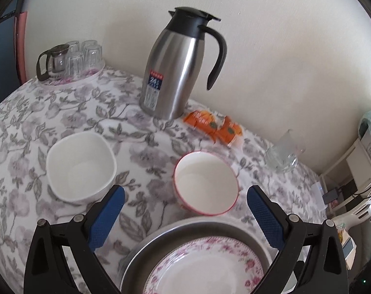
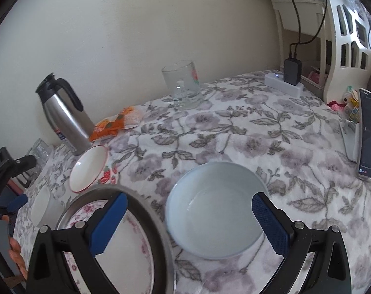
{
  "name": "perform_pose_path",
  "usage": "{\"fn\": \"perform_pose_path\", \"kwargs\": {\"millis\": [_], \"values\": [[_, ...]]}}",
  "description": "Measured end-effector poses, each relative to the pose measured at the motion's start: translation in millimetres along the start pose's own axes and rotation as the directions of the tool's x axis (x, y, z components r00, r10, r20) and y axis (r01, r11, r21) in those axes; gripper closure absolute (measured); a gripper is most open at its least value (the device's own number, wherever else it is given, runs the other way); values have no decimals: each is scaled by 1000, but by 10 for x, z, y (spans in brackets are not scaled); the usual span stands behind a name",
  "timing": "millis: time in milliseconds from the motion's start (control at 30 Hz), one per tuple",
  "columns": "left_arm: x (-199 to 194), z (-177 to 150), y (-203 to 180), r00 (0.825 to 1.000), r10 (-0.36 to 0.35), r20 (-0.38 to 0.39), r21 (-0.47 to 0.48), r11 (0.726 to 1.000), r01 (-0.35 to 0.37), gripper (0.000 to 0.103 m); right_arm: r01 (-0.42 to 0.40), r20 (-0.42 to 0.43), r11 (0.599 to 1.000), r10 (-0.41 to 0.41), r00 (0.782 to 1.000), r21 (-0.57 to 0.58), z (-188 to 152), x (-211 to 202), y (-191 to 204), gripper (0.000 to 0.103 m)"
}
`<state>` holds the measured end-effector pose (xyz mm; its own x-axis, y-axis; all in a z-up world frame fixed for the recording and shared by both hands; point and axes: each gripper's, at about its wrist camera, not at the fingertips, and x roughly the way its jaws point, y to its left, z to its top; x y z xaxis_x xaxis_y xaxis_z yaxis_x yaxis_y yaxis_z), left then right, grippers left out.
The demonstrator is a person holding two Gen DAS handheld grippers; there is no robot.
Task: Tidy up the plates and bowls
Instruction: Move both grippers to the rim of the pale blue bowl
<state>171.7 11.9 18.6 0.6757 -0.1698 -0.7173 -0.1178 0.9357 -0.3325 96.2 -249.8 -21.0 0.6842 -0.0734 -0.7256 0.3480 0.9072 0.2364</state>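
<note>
A floral plate (image 1: 205, 269) lies in a metal tray (image 1: 185, 232). Three empty bowls stand upright nearby: square white (image 1: 81, 166), red-rimmed (image 1: 206, 183), pale blue (image 2: 217, 210).

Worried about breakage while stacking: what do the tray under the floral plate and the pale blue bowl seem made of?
The tray looks like brushed metal: dull grey rim with a soft sheen. The pale blue bowl looks like glazed ceramic, smooth and glossy, though it might be melamine.

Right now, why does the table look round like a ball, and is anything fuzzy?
Left wrist view: the fisheye lens bends the flat table into a dome, and the snack packet is smeared. Right wrist view: the blue bowl is slightly soft, with dark corners.
</note>
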Motion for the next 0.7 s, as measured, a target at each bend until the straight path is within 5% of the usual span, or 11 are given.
{"fn": "perform_pose_path", "kwargs": {"millis": [433,700], "values": [[253,-60,-435,983,-87,-164,126,986,108,3,58,-108,991,-45,993,119,280,187,-331,0],[345,-279,-861,951,-157,-267,193,958,212,3,75,-161,978,-44,986,193,255,226,-645,1]]}}
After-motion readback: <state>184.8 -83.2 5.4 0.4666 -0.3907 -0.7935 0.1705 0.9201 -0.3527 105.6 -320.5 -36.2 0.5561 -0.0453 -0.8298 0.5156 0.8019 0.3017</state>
